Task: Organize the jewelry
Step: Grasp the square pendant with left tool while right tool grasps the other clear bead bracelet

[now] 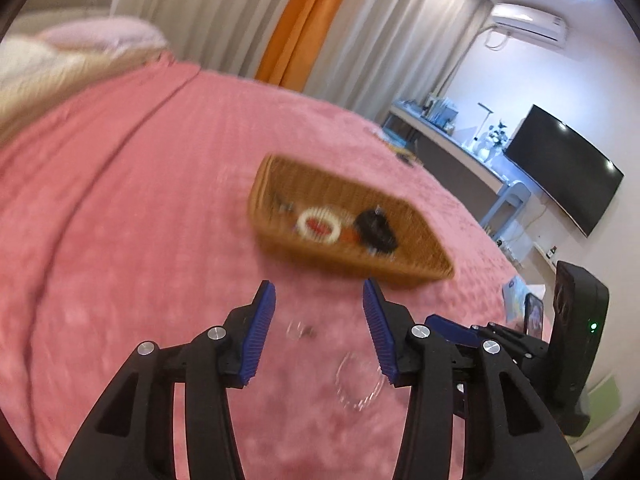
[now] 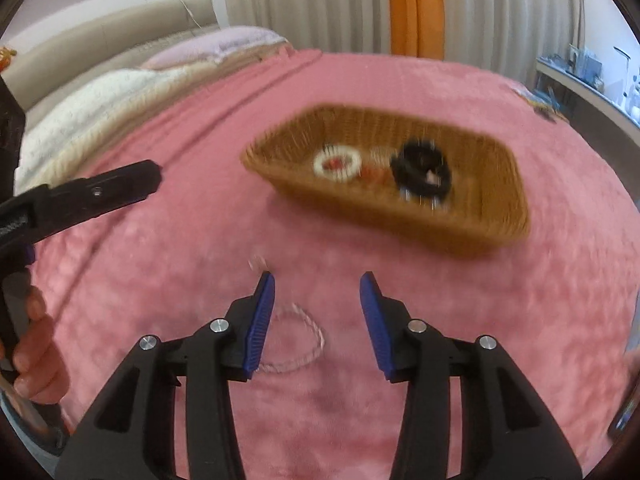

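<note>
Tan woven basket [image 2: 472, 224] (pink bedspread [image 2: 180, 240])

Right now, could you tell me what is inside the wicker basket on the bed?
The wicker basket holds a white ring-shaped piece, a black piece and small red bits. Blur hides detail; anything beneath them is covered.

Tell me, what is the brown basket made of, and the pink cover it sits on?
The basket looks like woven wicker or rattan, maybe plastic imitation: thin tan strands crisscross along its walls, with a dull finish. The pink cover looks like soft plush fleece: its surface is fuzzy and mottled and it creases into long folds. Blur hides finer detail.
</note>
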Action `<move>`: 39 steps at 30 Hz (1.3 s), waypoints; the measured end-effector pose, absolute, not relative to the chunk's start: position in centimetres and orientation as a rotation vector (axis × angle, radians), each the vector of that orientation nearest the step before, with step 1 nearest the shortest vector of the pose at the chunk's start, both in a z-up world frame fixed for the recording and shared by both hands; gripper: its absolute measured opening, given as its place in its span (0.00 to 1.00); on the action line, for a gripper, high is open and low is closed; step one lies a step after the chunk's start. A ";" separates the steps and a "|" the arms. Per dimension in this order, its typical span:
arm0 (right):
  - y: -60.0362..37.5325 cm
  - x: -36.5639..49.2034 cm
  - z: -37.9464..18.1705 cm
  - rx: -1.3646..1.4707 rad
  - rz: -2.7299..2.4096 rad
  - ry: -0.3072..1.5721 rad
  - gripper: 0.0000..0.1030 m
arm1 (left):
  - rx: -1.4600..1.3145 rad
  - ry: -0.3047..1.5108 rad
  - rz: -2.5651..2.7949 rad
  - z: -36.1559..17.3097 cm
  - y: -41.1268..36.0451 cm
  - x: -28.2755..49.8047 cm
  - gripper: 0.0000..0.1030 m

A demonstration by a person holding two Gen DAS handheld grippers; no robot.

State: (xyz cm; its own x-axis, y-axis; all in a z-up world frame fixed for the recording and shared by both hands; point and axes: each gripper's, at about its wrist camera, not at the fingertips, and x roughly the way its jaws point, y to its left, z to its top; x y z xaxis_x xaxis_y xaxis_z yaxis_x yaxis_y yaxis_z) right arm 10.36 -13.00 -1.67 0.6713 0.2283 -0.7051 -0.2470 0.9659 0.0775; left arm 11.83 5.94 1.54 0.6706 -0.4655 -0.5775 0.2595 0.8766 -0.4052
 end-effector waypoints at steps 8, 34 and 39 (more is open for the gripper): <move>-12.2 11.1 -5.7 -0.053 0.239 0.871 0.38 | -0.315 0.880 -0.409 -4.2 6.3 13.0 0.43; -16.9 13.4 -7.2 0.007 0.212 0.893 0.07 | 0.026 0.938 -0.357 -6.7 -1.3 16.1 0.41; -17.0 13.5 -7.3 0.011 0.221 0.891 0.08 | 0.016 0.924 -0.353 -6.7 -0.9 16.0 0.30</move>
